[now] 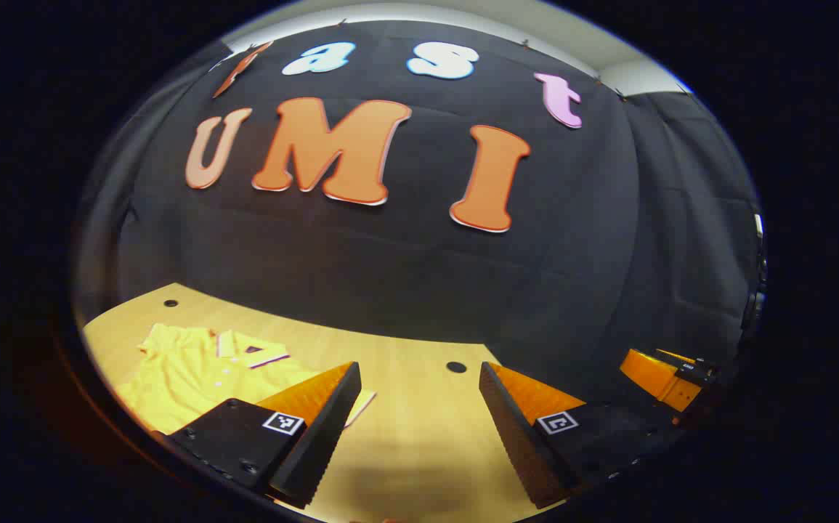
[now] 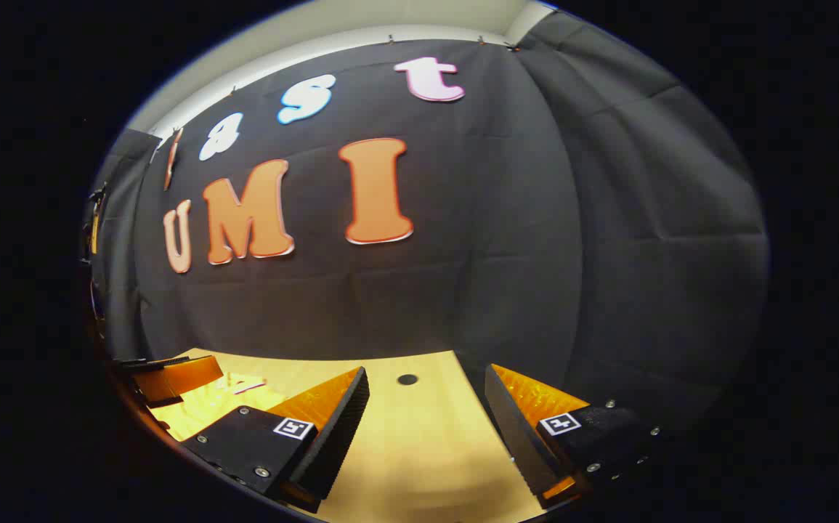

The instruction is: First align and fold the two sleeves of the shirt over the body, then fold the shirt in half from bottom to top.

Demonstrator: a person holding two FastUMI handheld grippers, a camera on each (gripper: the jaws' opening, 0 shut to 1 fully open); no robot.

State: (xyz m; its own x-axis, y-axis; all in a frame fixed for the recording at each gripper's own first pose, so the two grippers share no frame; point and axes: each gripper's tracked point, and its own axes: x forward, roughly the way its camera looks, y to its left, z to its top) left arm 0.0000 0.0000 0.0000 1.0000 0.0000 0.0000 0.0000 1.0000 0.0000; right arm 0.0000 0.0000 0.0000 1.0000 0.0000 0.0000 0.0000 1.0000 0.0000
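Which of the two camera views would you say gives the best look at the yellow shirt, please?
The left gripper view: the yellow shirt lies spread on the table, collar and button placket visible. The right gripper view catches a small patch of it at the lower left, between the left gripper and a finger.
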